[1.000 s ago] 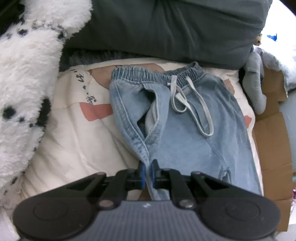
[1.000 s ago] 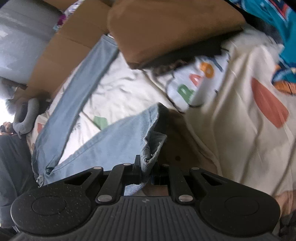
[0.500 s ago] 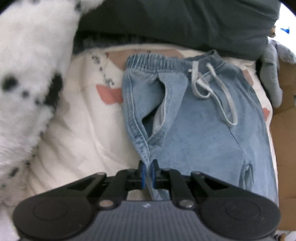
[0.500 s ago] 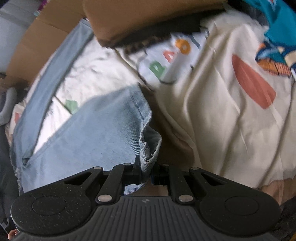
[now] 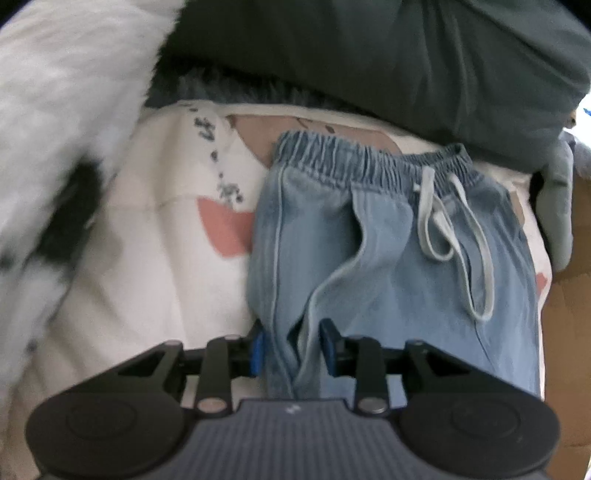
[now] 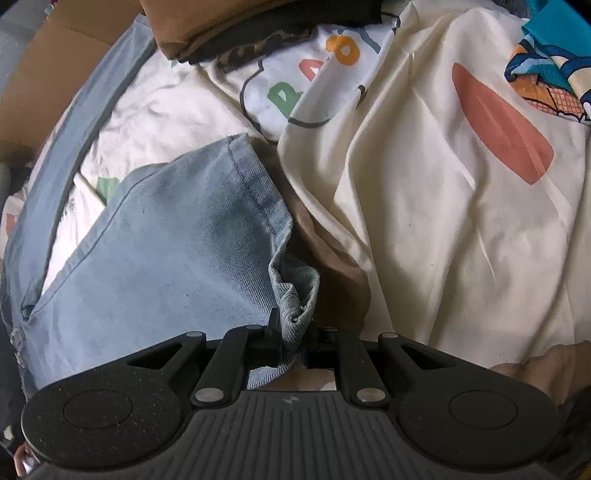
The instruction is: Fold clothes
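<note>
While the light blue jeans (image 5: 388, 258) lie flat on the cream printed bedsheet (image 5: 159, 258), their elastic waistband sits close under a dark grey pillow (image 5: 406, 62), leaving only a thin strip of sheet between them. To the waistband's left the sheet is bare as far as a white fluffy blanket with black spots (image 5: 55, 129), and on the right the denim runs near a brown cardboard box (image 5: 569, 332) at the bed's edge. The left gripper (image 5: 291, 345) points toward the waistband with its blue-padded fingers spread, a side seam fold of the jeans lying loose between them. The right gripper (image 6: 295, 334) points across the sheet, its fingers pressed together on a bunched corner of the trouser hem (image 6: 295, 295). Beyond that hem the cream sheet offers wide wrinkled room, bounded far off by a brown cushion (image 6: 221, 22) and a teal patterned cloth (image 6: 554, 55). The other trouser leg (image 6: 74, 140) stretches away along the cardboard. Both gripper bodies cover the lowest part of the fabric, the left view is blurred, and the white drawstring (image 5: 450, 236) trails over the front.
</note>
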